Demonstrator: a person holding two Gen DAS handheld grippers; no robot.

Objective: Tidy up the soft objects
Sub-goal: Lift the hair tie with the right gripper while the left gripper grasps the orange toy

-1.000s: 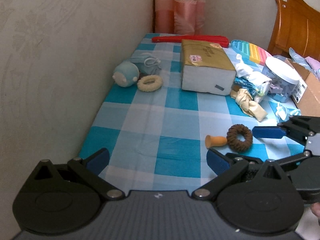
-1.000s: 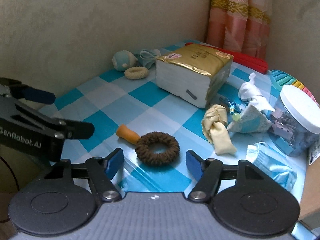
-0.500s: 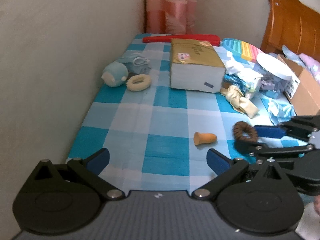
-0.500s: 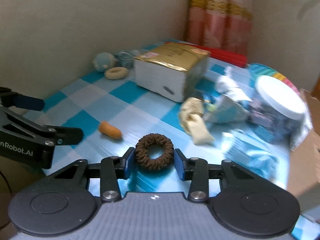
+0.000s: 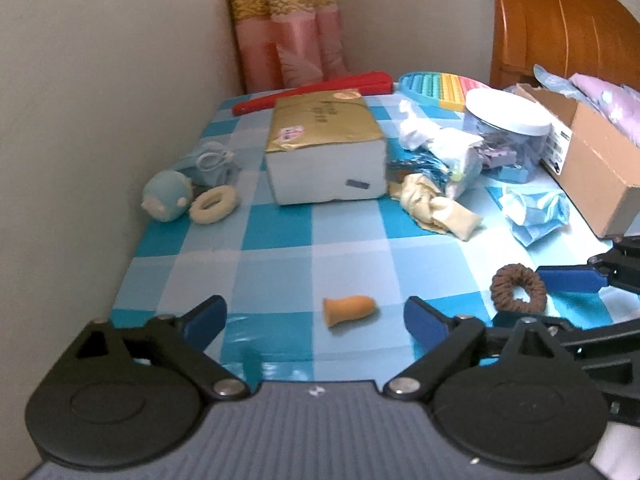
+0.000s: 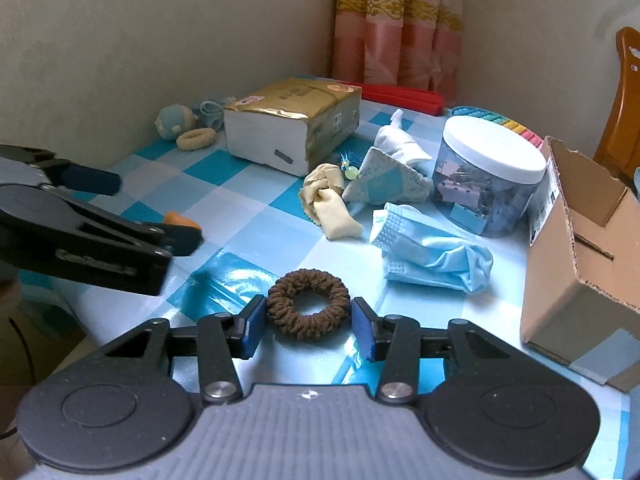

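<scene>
Brown knitted scrunchie (image 6: 307, 309) lies on the checkered-cloth desk (image 6: 256, 216), between the right gripper (image 6: 307, 328) jaws, which are opening. Orange rubber cone (image 5: 349, 309) sits left of it, ahead of the left gripper (image 5: 316, 314), whose jaws are closing with nothing between them. Gold-wrapped tissue pack (image 5: 324, 148) behind. Lidded clear plastic jar (image 6: 490, 176) right of the pack; open cardboard box (image 6: 580, 264) at the right edge.
</scene>
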